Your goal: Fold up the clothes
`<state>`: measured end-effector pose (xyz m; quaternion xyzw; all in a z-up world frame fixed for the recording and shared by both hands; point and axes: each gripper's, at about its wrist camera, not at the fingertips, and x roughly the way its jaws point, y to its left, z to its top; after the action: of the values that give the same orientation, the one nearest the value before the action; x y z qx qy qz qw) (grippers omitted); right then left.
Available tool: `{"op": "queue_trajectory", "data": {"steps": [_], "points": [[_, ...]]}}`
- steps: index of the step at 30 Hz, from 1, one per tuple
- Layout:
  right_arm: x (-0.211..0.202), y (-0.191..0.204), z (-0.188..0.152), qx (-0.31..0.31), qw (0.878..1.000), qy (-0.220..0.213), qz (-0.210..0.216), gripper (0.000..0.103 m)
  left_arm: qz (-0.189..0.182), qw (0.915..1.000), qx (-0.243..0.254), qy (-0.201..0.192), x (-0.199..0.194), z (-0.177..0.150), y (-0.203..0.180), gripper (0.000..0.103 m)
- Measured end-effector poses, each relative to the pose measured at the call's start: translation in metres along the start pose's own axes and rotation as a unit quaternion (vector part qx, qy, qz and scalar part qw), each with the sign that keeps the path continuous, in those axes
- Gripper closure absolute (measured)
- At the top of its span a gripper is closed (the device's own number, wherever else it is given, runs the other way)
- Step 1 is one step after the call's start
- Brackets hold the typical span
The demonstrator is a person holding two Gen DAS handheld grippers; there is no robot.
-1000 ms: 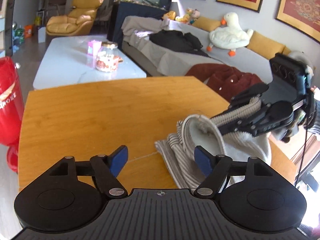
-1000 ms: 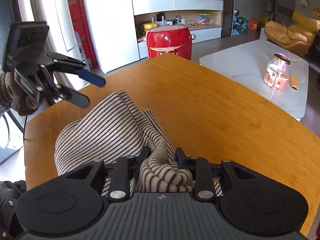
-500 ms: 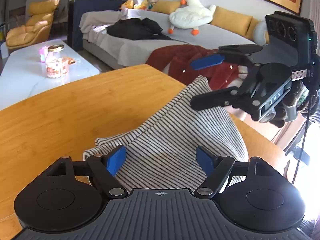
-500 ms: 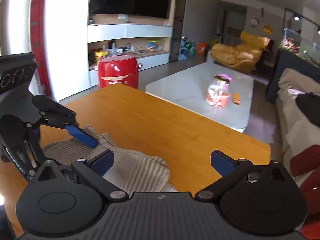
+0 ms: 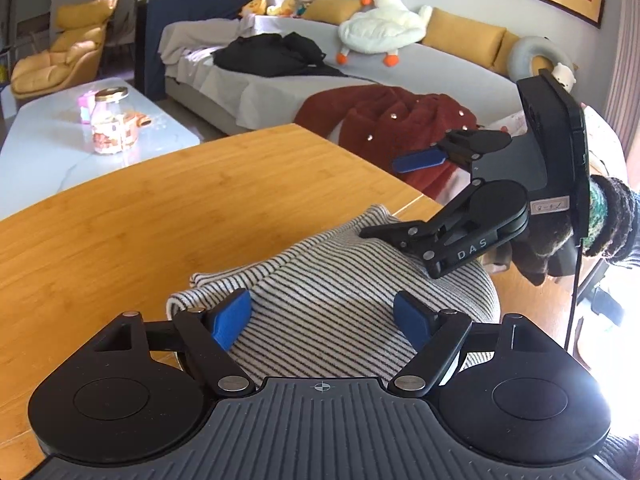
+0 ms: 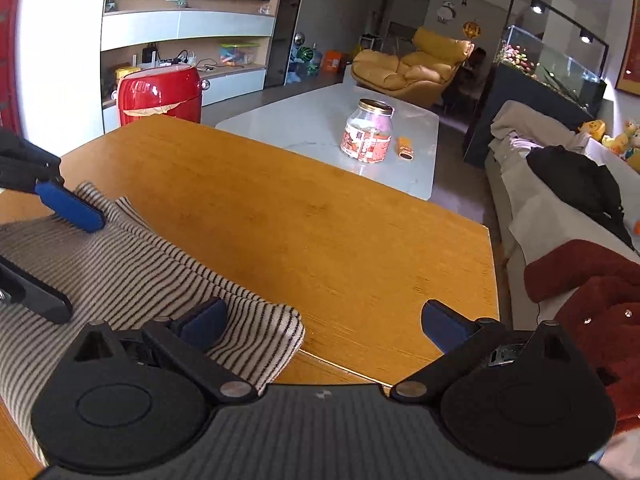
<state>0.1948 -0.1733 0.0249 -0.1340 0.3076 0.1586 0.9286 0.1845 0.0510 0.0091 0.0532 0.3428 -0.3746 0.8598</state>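
A striped knit garment (image 5: 340, 280) lies folded on the wooden table (image 5: 160, 220) near its right edge. My left gripper (image 5: 322, 318) stands open over it, its blue pads (image 5: 232, 316) apart with cloth between and under them, not pinched. In the left wrist view my right gripper (image 5: 394, 196) hangs wide open at the garment's far side, its lower finger resting on the cloth. From the right wrist view, the right gripper (image 6: 324, 324) is open over a corner of the garment (image 6: 140, 272), and the left gripper (image 6: 60, 256) is open on the cloth at left.
A red coat (image 5: 392, 128) lies on the grey sofa (image 5: 440, 72) just past the table's edge, with a black garment (image 5: 272, 56) and a plush duck (image 5: 380, 28). A white coffee table (image 6: 320, 128) bears a jar (image 6: 366, 130). A red bin (image 6: 160, 94) stands beyond the table.
My right gripper let go of the bunched striped cloth and opened wide. The garment dropped flatter onto the table. My left gripper moved over the cloth and lower.
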Motion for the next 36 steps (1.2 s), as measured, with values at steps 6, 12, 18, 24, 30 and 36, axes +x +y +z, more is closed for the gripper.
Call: {"op": "queue_trajectory", "data": {"steps": [6,12,18,24,30,36], "points": [[-0.028,-0.003,0.008,0.078,0.992,-0.015,0.101,0.000,-0.004,1.0000,0.002,-0.002,-0.004,-0.004,0.001,0.017],[-0.009,0.033,-0.011,-0.027,0.999,-0.005,0.038,0.000,-0.007,1.0000,0.003,-0.004,-0.004,-0.005,0.003,0.017],[-0.023,0.042,-0.006,-0.054,0.997,-0.042,0.021,0.000,-0.011,0.9999,0.002,-0.004,-0.003,-0.005,0.003,0.016],[-0.039,0.021,0.008,0.000,0.995,-0.096,-0.009,0.000,-0.018,0.9998,0.003,-0.005,-0.002,-0.005,0.004,0.014],[0.019,0.008,-0.006,0.013,0.999,-0.011,-0.041,0.000,-0.035,0.9993,-0.007,-0.014,0.003,-0.005,0.015,0.014],[0.045,-0.015,-0.009,0.102,0.994,0.031,-0.007,0.000,-0.035,0.9990,-0.022,-0.014,0.006,0.005,0.024,0.015]]}}
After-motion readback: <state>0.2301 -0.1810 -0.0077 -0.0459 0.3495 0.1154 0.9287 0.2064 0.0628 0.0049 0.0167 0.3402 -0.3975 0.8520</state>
